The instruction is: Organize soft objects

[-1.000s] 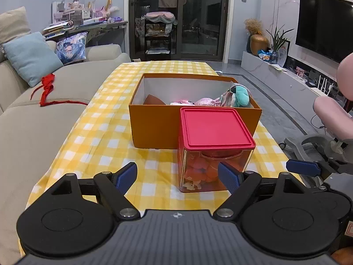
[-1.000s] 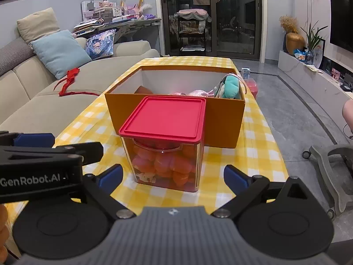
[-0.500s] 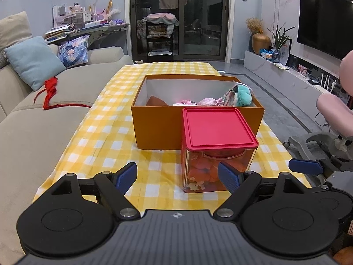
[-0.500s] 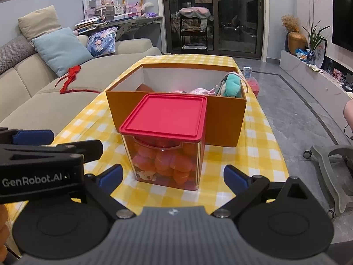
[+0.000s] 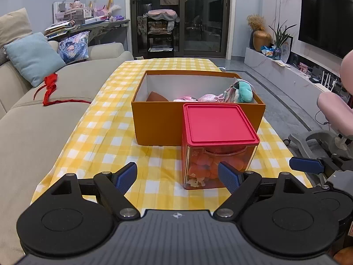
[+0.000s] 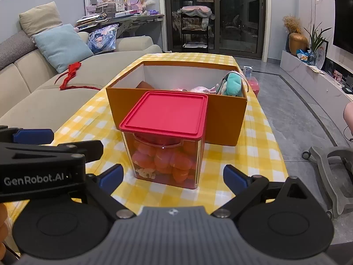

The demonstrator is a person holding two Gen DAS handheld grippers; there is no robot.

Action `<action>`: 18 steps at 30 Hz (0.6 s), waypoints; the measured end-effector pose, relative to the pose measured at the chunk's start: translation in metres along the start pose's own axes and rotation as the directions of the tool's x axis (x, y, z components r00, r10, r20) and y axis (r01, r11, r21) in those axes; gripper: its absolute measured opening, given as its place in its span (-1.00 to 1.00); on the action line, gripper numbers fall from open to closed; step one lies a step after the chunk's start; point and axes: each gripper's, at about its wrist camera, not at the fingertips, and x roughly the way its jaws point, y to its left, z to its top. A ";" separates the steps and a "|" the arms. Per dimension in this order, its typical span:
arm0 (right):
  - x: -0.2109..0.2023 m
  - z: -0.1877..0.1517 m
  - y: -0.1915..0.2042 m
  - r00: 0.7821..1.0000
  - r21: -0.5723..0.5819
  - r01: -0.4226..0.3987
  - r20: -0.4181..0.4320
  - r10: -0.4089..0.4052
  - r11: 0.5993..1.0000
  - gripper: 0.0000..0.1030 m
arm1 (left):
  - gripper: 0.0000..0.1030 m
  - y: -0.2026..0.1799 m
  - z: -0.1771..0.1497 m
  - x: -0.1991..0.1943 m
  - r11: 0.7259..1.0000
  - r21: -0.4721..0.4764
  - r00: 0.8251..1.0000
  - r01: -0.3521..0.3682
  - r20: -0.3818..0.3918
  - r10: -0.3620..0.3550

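Two low side-by-side views facing forward, sharing red-lidded container (image 5: pixel 220 130)

Each gripper — left gripper (image 5: pixel 177 174), right gripper (image 6: pixel 173 176) — has a ribbed grey body with a small star-like mark, two round black discs, and black linkage arms pinned with silver screws. The fingers (image 5: pixel 125 174) end in blue pads. In the right view the left gripper's black side reads "GenRobot.AI" in white — possibly followed by smaller marks, too blurred to read.

even, moderately bright indoor light from ceiling spots mirrored in the dark glass doors (image 5: pixel 183 15); soft shadows, sharp focus, strong fisheye bending and dark vignetting at the corners.
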 end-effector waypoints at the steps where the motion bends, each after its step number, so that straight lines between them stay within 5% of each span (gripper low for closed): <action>1: 0.000 0.000 0.000 1.000 -0.001 0.000 -0.002 0.000 1.000 0.85 | 0.89 0.000 0.000 0.000 1.000 -0.002 1.000 -0.001 0.002 0.001; 18: 0.000 -0.001 0.000 1.000 0.011 -0.009 -0.017 0.009 1.000 0.85 | 0.89 0.003 -0.002 0.002 1.000 -0.014 1.000 0.007 -0.016 -0.007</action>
